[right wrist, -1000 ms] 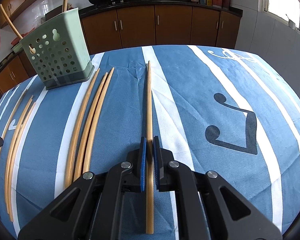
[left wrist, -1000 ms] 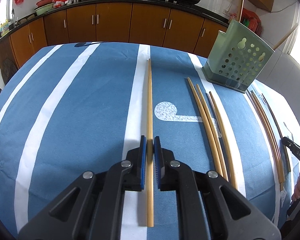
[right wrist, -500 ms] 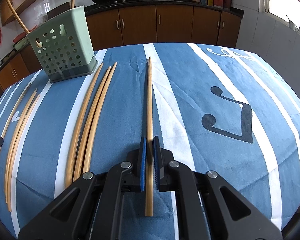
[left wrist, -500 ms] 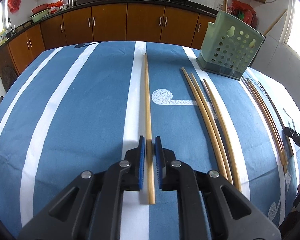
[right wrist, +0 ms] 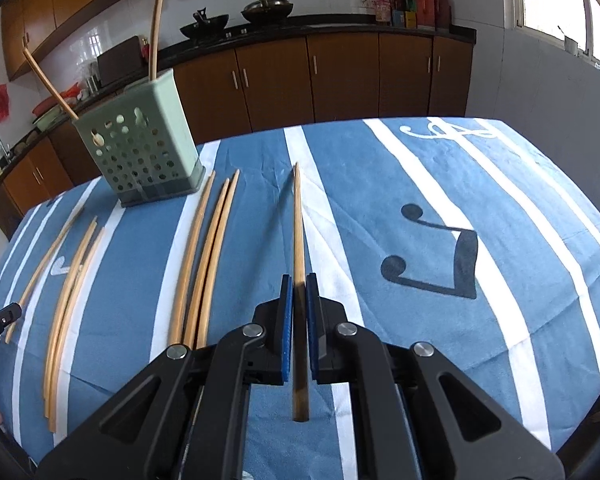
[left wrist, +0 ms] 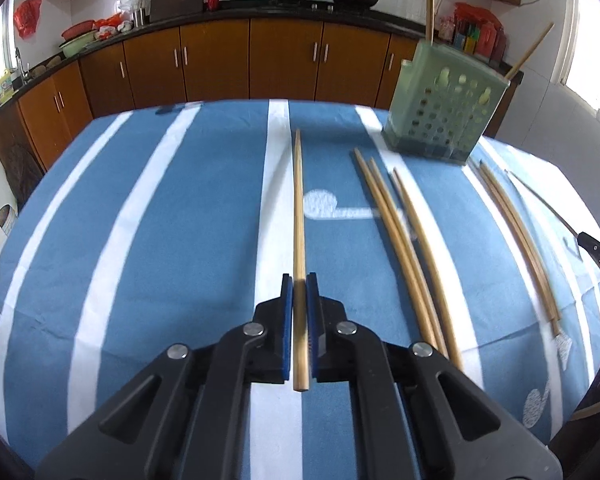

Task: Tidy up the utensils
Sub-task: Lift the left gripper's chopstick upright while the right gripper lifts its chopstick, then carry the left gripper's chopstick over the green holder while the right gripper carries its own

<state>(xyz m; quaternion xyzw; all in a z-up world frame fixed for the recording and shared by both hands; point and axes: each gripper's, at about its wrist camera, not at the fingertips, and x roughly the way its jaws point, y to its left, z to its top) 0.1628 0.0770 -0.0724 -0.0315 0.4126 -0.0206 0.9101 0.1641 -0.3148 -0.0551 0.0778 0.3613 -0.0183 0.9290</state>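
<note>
Both pairs of fingers are clenched, each on its own bamboo chopstick. Seen from the left wrist, the left gripper (left wrist: 299, 292) pinches a chopstick (left wrist: 299, 216) near its thick end, the shaft reaching out over the striped blue cloth on the desk (left wrist: 160, 220) toward the far side. To its right lie three loose chopsticks (left wrist: 404, 248) and a further bundle (left wrist: 520, 240) beyond them, with the green perforated utensil holder (left wrist: 446, 116) upright at the far right, two sticks already in it. From the right wrist, the right gripper (right wrist: 299, 292) grips a second chopstick (right wrist: 298, 220) the same way; the holder (right wrist: 144, 152) stands at far left, loose chopsticks (right wrist: 208, 248) between. The step in hand looks like the carry. Next, each stick probably must swing toward the holder, tip upright, and drop through its open top.
</note>
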